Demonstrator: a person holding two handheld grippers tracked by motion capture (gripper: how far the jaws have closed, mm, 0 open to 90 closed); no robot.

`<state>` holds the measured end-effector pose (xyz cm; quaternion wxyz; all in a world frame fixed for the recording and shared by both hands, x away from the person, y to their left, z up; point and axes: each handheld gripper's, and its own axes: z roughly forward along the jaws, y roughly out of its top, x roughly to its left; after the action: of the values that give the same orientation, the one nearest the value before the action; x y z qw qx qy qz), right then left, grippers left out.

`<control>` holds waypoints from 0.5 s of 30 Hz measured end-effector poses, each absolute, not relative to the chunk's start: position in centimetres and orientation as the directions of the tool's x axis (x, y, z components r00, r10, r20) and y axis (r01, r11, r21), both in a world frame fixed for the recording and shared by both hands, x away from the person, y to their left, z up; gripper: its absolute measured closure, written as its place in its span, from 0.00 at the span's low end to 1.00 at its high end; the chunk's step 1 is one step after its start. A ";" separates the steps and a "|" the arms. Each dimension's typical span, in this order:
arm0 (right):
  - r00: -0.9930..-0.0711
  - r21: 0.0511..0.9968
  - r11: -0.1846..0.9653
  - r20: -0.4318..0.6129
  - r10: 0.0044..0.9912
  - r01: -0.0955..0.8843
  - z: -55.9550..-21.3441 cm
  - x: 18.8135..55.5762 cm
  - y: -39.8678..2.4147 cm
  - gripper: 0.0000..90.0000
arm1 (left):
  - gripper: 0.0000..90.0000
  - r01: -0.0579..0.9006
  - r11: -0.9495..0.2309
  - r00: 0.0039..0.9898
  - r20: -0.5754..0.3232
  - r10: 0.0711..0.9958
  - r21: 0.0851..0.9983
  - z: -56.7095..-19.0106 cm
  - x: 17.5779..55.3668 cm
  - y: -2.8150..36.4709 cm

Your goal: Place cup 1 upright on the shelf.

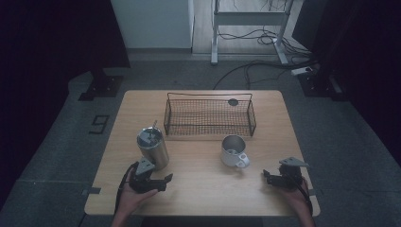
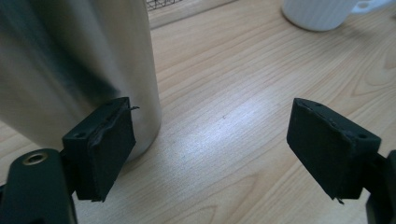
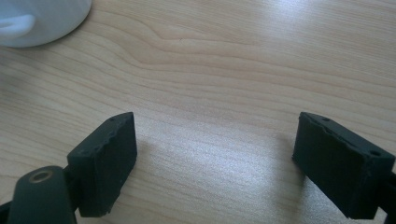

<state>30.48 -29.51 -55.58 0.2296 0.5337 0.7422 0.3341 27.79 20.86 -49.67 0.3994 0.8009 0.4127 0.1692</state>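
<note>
A light wooden table point(image 1: 198, 189) is seen from above in a dim room. At its far side sits a black wire basket point(image 1: 209, 116), holding a small dark round object point(image 1: 233, 101) near its back right corner. In front of the basket, to the left, a steel tumbler point(image 1: 152, 147) stands upright with a straw-like stick rising from it. To the right, well apart from it, stands a white mug point(image 1: 233, 151), handle toward the near right. A person's hands come in from the near edge. The left gripper point(image 1: 161, 182) rests just beside the tumbler's base, jaws spread wide with nothing between them. The right gripper point(image 1: 270, 178) lies near the right edge, also spread wide and empty, over bare wood near the mug.
</note>
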 end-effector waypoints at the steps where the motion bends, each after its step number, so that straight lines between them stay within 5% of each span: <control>1: -0.325 0.741 0.207 0.016 0.946 0.639 -55.6 30.5 -29.5 0.14 | 0.17 0.523 -0.335 0.601 -0.060 0.797 0.784 -49.3 27.7 21.1; 15: -0.319 0.741 0.203 0.016 0.948 0.640 -55.6 30.5 -29.5 0.14 | 0.17 0.523 -0.290 0.552 -0.059 0.831 0.801 -48.7 27.6 23.2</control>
<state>30.48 -29.50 -55.58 0.2305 0.5362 0.7405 0.3332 27.58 23.22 -48.66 0.4082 0.7807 0.4338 0.1888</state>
